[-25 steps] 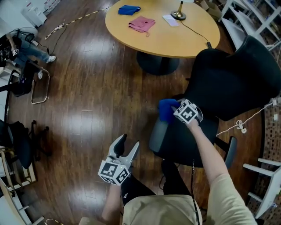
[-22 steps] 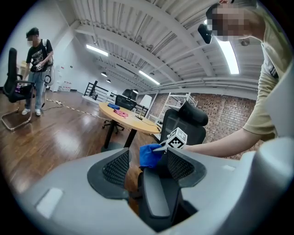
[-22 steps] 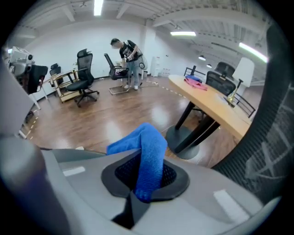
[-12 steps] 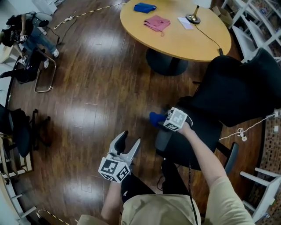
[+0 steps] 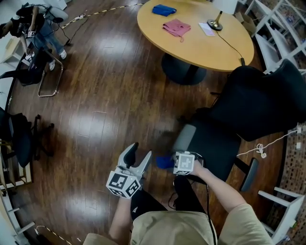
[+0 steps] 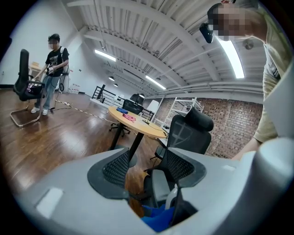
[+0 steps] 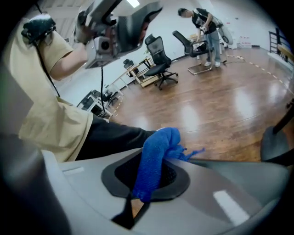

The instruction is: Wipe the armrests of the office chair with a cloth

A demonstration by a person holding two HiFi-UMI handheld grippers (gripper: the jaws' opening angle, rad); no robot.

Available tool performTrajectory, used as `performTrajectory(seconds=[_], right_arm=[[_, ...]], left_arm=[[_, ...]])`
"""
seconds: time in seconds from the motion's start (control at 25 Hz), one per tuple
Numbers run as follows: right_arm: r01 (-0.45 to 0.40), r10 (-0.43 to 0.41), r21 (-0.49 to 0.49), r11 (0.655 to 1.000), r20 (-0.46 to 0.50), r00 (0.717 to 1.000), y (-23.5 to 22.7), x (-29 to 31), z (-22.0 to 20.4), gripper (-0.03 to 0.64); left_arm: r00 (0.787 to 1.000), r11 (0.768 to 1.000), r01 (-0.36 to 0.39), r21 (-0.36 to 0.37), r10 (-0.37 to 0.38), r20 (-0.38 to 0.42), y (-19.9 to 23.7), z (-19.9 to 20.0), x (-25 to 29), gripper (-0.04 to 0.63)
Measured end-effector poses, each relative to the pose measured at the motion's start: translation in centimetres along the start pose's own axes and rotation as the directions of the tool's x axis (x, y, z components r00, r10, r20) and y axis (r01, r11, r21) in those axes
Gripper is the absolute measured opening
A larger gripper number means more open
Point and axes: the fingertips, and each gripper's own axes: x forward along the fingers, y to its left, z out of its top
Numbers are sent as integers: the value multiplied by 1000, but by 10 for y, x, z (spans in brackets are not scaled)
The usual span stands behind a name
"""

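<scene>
The black office chair (image 5: 248, 115) stands at the right, its grey left armrest (image 5: 185, 138) just beyond my right hand. My right gripper (image 5: 167, 161) is shut on a blue cloth (image 5: 164, 161), held off the armrest's near end, close to my knee. In the right gripper view the blue cloth (image 7: 155, 158) is pinched between the jaws of the right gripper (image 7: 147, 183). My left gripper (image 5: 141, 152) is open and holds nothing, low over the floor left of the cloth. The left gripper view looks past the left gripper (image 6: 147, 179) at the chair (image 6: 186, 137) and armrest (image 6: 161, 186).
A round wooden table (image 5: 215, 45) at the back carries a pink cloth (image 5: 176, 27), another blue cloth (image 5: 163, 9) and a lamp base (image 5: 216, 25). A white cable (image 5: 267, 143) hangs by the chair. A person (image 6: 53, 69) stands by a chair at far left.
My right gripper has drawn the blue cloth along the left armrest from its far end towards me and off the near end. The left gripper has hardly moved.
</scene>
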Motion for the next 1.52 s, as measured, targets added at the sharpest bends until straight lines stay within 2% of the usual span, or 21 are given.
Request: performTrajectory(seconds=[0.12,0.2,0.32,0.4,0.48,0.52,0.64,0.72,0.84,1.04,1.16,1.28,1.32,1.4,1.44,1.48,1.52], right_arm=[[-18,15,-31,999,-93,996,22,3,-41,26],[4,-6,-16,1000,-124,992,21,-3,-68,26],[87,-77,62,994,-141,987,-5,-25,-101,26],[183,-162,134,974,-156,974,-39,-50,-121,26],[296,-275,201,934,-128,953,-81,-83,-128,26],[360,-343,236,903,-111,933,-104,-103,-129,26],[530,-523,303,792,-114,845,-165,-161,-125,26],[593,-580,290,751,-137,803,-193,-181,-118,26],[621,-609,259,740,-136,782,-218,-184,-106,26],[624,-609,192,758,-137,781,-227,-174,-75,25],[588,-583,157,793,-83,808,-227,-163,-48,25],[495,-494,107,862,-43,869,-216,-147,-26,25],[434,-433,86,897,-33,901,-207,-139,-20,25],[244,-242,54,968,-30,970,-179,-113,-8,26],[135,-133,37,990,-49,990,-163,-99,-5,26],[37,-35,18,999,-85,996,-147,-87,-2,26],[-47,46,1,999,-133,990,-134,-77,-1,25]], left_arm=[[1000,1000,0,2,0,2,-1,0,-1,239],[1000,1000,-3,-2,3,-1,-1,-3,-1,239],[1000,1000,0,-6,0,-11,-3,-9,2,239],[1000,1000,8,-2,-8,-17,-6,-11,6,238],[1000,1000,16,1,-16,-21,-10,-12,9,238],[1000,1000,19,1,-19,-22,-11,-12,11,238],[999,1000,24,0,-24,-27,-13,-14,12,235],[999,1000,24,-1,-24,-33,-13,-15,13,235],[999,1000,17,-5,-17,-40,-12,-16,12,235],[1000,1000,-2,-17,2,-29,0,-16,7,235],[1000,999,-17,-30,16,-19,9,-18,2,235],[1000,999,-27,-47,27,-6,17,-23,-1,235],[1000,998,-28,-53,28,-2,20,-25,-2,235],[1000,997,-31,-66,31,6,29,-30,-1,235],[999,997,-32,-74,33,9,34,-33,-1,235],[999,996,-33,-81,34,12,38,-36,0,235],[999,996,-31,-88,32,14,43,-39,1,235]])
